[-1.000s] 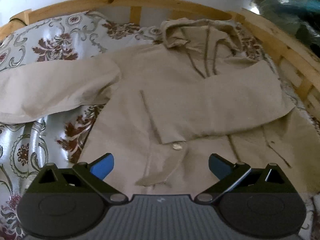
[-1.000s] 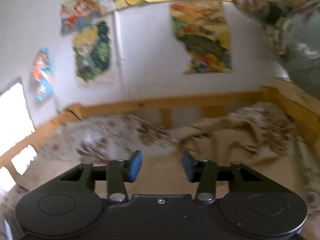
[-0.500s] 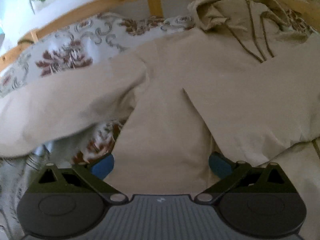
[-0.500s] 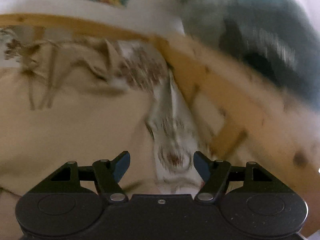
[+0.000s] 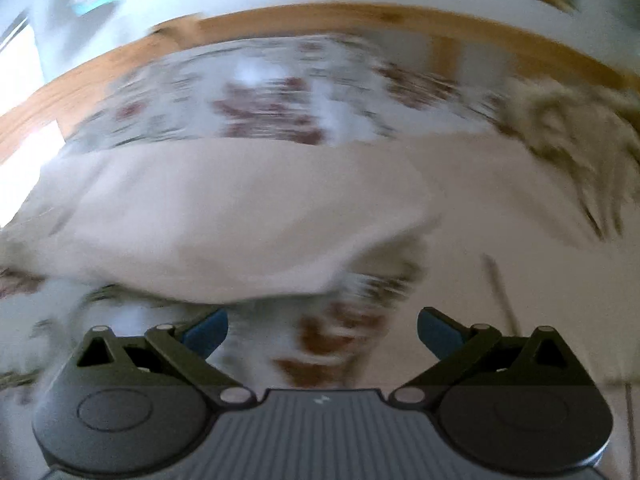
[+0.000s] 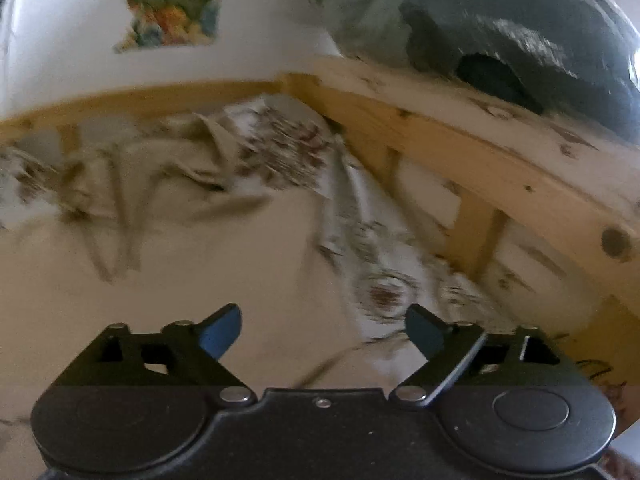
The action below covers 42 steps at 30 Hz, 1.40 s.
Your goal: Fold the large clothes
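On the wood-framed bed (image 6: 460,152), the beige hooded coat (image 6: 160,264) lies spread flat over the floral sheet (image 5: 260,108). Its outstretched sleeve (image 5: 208,220) runs left to right just beyond your left gripper (image 5: 322,330), which tilts downward, wide open and empty. Your right gripper (image 6: 322,330), jaws just opened wide, holds nothing above the coat's right edge.

The right gripper (image 6: 322,330) has just been opening, empty; the left gripper (image 5: 322,332) swung toward the outstretched sleeve (image 5: 224,216).

White poster-hung wall (image 6: 256,40) behind wooden bed frame (image 6: 480,152)
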{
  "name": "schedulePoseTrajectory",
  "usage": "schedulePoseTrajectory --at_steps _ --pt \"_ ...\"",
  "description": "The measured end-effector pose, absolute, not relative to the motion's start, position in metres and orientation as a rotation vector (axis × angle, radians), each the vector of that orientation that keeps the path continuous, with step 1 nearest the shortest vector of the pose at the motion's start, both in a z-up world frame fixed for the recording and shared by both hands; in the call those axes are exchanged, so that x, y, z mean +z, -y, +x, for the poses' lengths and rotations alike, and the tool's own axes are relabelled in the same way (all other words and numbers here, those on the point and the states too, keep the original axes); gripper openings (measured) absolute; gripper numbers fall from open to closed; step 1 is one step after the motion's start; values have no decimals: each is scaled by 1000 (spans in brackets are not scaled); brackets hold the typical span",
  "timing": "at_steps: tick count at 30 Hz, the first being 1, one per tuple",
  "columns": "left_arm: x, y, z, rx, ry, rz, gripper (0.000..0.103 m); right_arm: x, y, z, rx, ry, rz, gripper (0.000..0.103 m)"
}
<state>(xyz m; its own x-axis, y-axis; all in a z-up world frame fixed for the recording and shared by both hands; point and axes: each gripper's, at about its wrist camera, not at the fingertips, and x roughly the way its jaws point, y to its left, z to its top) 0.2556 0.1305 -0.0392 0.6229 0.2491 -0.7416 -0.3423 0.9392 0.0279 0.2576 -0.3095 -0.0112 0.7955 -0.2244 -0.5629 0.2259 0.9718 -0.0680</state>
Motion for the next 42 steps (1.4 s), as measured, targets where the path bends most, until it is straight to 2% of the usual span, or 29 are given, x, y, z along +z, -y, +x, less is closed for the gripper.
schedulePoseTrajectory --at_steps 4,6,11,18,21,23,24,27,28,30,34,38,42 --pt "-19 -211 228 435 -817 -466 102 20 274 238 -156 -546 56 98" --pt "-13 -245 213 452 -779 -608 102 36 253 214 -91 -494 64 103" --pt "-8 -294 192 550 -734 -626 102 48 213 177 40 -467 10 102" --pt "-23 -349 173 646 -700 -717 100 24 202 198 57 -583 -52 102" --pt "-38 -363 171 679 -684 -819 86 13 212 208 25 -641 -12 102" --pt "-42 -366 168 709 -626 -876 81 8 221 214 16 -680 54 102" --pt "-41 -367 168 716 -600 -883 74 8 225 215 15 -696 94 102" --pt "-39 -366 172 708 -548 -850 44 5 232 219 34 -727 187 102" --pt "-40 -366 174 701 -535 -846 38 4 233 219 36 -731 192 102" --pt "-45 -368 181 674 -513 -864 35 4 230 220 22 -729 165 102" --pt "-50 -366 185 669 -499 -877 4 9 224 222 -4 -686 103 102" --pt "-30 -344 182 612 -406 -759 1 14 224 224 -14 -651 105 102" --pt "15 -296 195 394 -279 -514 1 16 224 222 -27 -632 97 102"
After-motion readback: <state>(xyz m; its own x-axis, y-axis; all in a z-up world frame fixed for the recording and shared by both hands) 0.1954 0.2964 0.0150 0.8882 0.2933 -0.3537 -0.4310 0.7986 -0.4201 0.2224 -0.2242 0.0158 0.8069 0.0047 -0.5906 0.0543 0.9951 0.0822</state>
